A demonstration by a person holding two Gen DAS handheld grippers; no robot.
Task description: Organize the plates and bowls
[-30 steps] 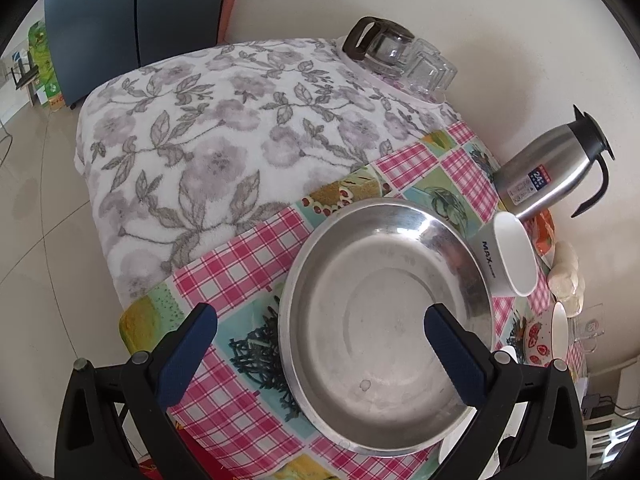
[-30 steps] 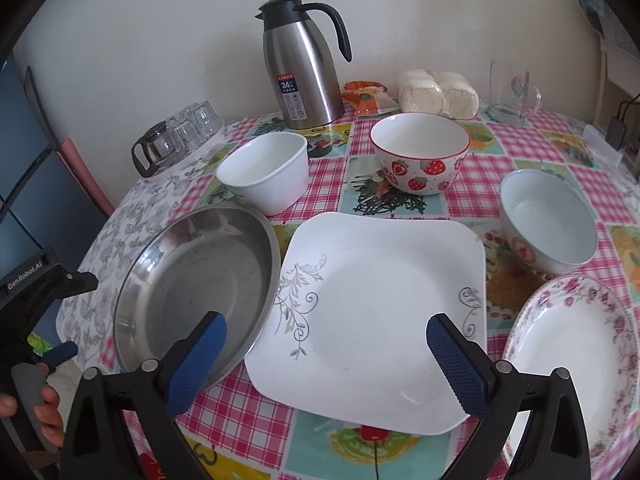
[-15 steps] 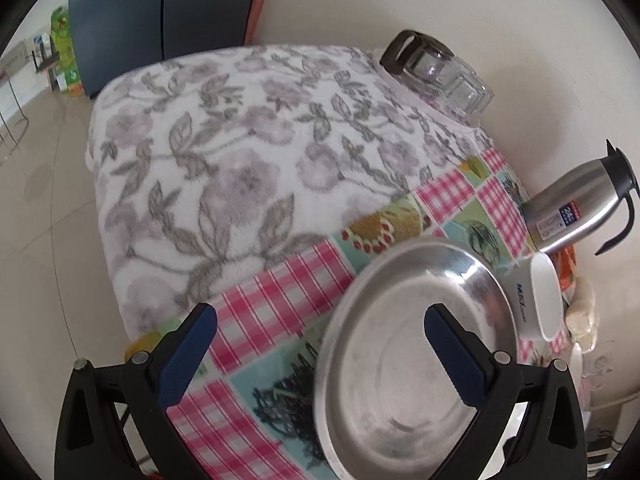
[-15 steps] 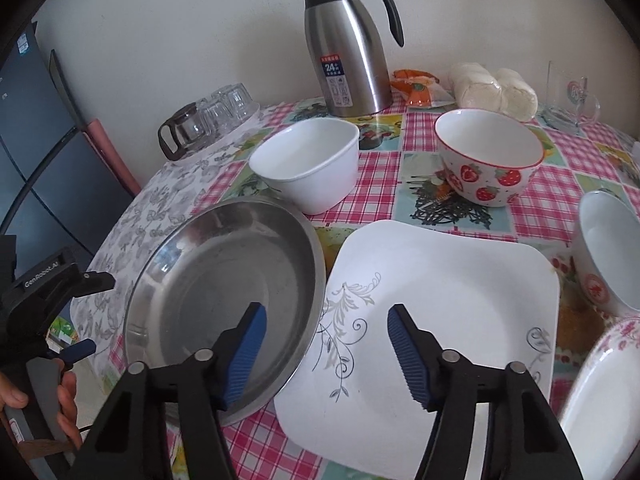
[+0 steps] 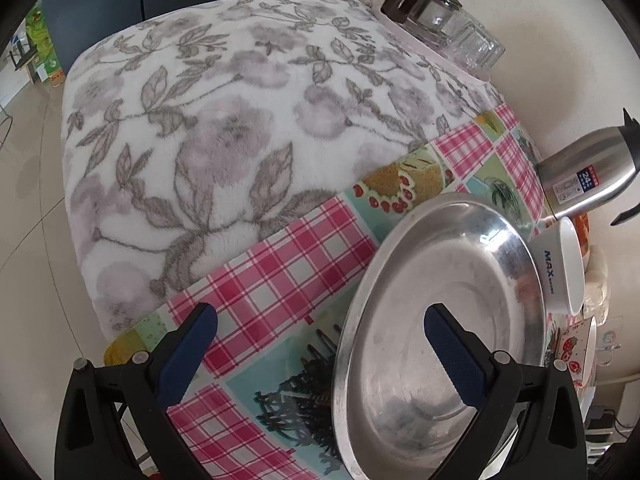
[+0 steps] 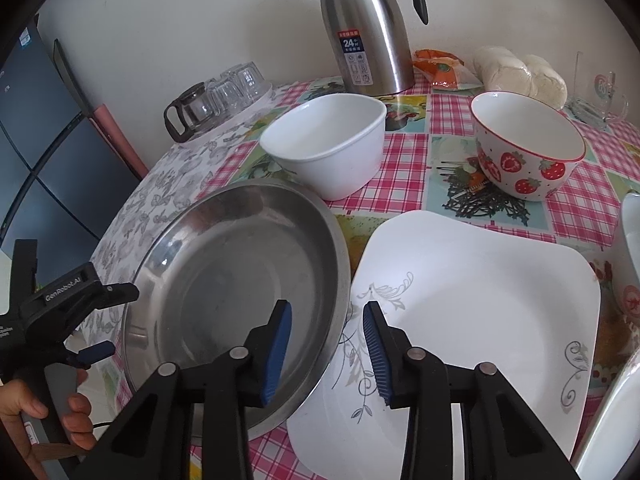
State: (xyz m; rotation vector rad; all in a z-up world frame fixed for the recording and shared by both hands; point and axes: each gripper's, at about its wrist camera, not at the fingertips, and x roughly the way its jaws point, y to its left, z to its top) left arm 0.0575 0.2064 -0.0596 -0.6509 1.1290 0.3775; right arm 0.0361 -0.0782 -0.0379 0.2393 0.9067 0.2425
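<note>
The right gripper (image 6: pixel 328 344) has just been closing: its blue pads now stand a narrow gap apart, one over the inside of the steel plate (image 6: pixel 240 280) and the other outside its right rim above the square white plate (image 6: pixel 480 320), so the rim lies between them, though neither pad visibly presses on it yet. The steel plate sits on the near left part of the checked tablecloth (image 6: pixel 404 152), its right edge overlapping the square white plate, which carries grey vine scrolls at two corners. Farther back stand a plain white bowl (image 6: pixel 328 144) and, to its right, a strawberry bowl (image 6: pixel 528 148) with a red rim. Behind them a steel thermos (image 6: pixel 368 32) wears a dark label reading "24" above small print too fine to read. In the left wrist view the white bowl's side shows "MAX" in blue letters. The left gripper (image 5: pixel 320 352) hangs released, jaws wide, one finger over the steel plate's basin and the other over the cloth, holding nothing. Seen from the right wrist, its black body at the left edge reads "GenRobot.AI", and a person's hand (image 6: pixel 24 412) grips its handle. A glass teapot (image 6: pixel 192 112) and upturned glasses rest on a floral towel (image 5: pixel 224 120) at the far left.
</note>
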